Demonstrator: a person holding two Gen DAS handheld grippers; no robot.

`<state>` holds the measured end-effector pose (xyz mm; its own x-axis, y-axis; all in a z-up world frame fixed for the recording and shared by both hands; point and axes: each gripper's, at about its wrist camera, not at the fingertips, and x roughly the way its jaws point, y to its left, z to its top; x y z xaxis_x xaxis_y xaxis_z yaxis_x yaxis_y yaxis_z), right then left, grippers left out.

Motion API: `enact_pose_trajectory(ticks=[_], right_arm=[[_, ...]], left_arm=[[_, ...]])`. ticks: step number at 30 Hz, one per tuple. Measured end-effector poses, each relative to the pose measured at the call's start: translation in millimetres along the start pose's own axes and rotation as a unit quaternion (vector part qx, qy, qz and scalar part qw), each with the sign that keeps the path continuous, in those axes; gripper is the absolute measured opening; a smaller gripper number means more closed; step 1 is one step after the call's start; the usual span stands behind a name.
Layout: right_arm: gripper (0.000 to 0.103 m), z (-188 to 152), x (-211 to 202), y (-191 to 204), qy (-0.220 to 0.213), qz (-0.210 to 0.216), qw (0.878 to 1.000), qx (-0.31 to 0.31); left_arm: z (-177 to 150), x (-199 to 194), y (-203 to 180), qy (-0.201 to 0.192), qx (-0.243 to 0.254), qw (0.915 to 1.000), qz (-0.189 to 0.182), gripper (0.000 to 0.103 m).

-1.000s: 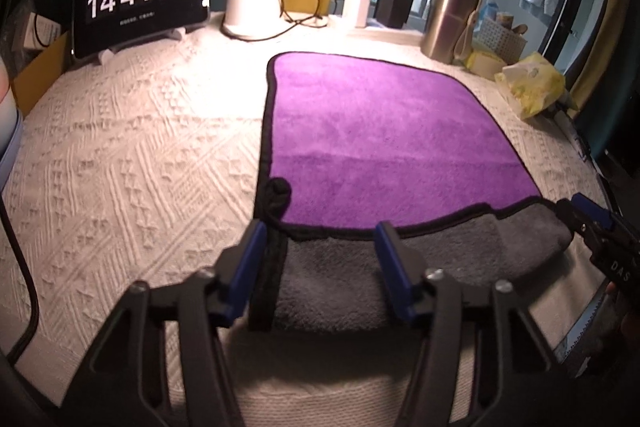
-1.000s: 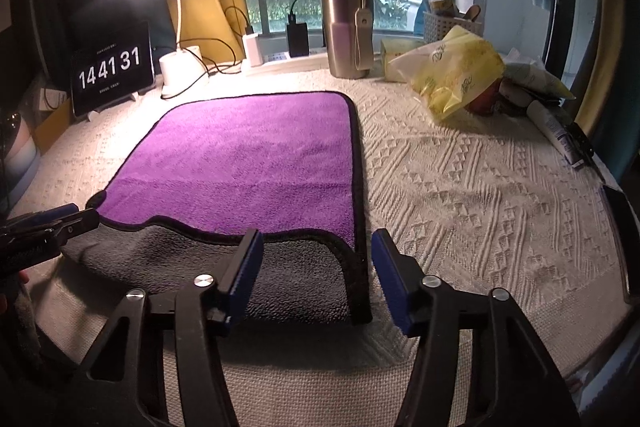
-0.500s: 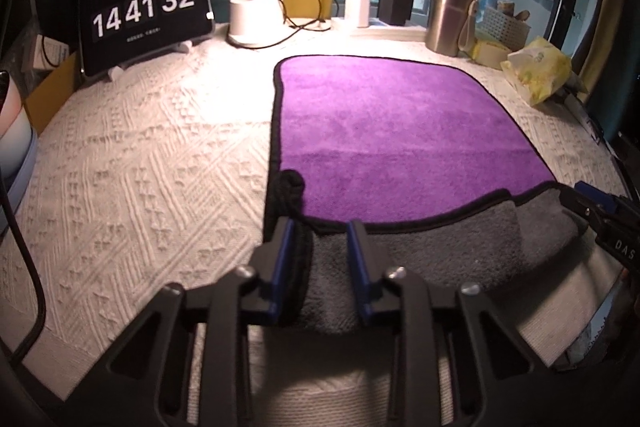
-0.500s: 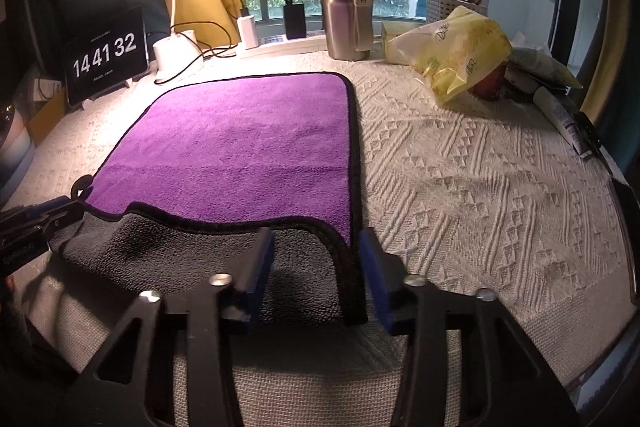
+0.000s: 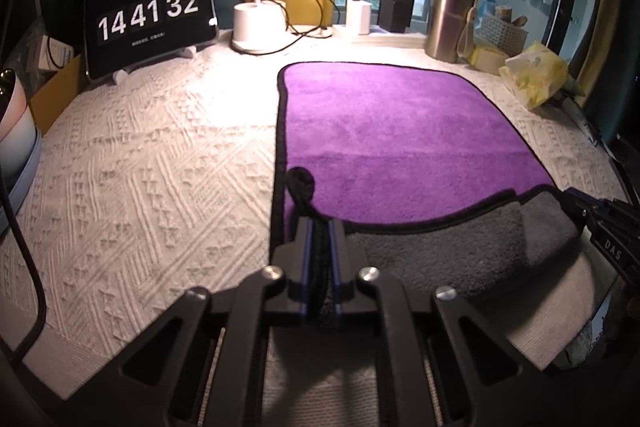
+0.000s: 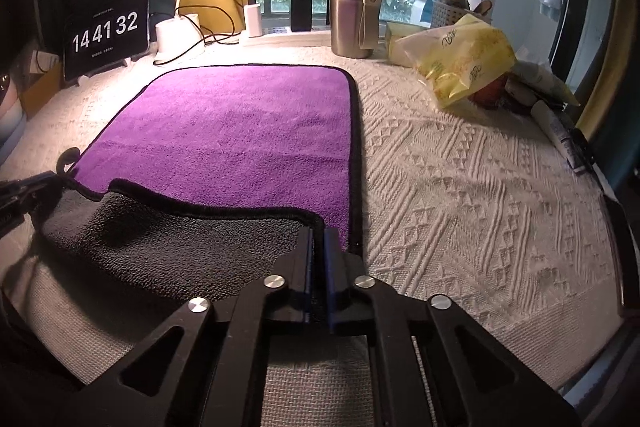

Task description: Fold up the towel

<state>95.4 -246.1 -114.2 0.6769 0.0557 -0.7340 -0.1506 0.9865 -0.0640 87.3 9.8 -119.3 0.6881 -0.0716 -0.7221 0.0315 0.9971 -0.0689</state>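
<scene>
White textured cloth covers the surface (image 5: 140, 167), where the purple towel (image 5: 392, 131) is spread flat. Its near left corner is pinched by the closed left tool (image 5: 320, 227), its near right corner by the closed right tool (image 6: 318, 235). Folding is judged begun; next, both corners must be carried together to the far edge.

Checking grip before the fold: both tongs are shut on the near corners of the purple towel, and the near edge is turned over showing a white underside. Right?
Not quite. The turned-over near edge of the towel shows a grey underside, not white, as the right wrist view shows. The rest holds: the left tongs and right tongs are each shut on a near corner.
</scene>
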Motion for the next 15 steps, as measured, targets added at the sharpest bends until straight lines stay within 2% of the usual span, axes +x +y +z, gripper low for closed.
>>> enact_pose_trajectory(ticks=[15], right_arm=[[0.005, 17, -28, -2, -0.061, -0.006, 0.998, -0.004]], left_arm=[[16, -21, 1, -0.043, 0.001, 0.9991, 0.008, 0.007]])
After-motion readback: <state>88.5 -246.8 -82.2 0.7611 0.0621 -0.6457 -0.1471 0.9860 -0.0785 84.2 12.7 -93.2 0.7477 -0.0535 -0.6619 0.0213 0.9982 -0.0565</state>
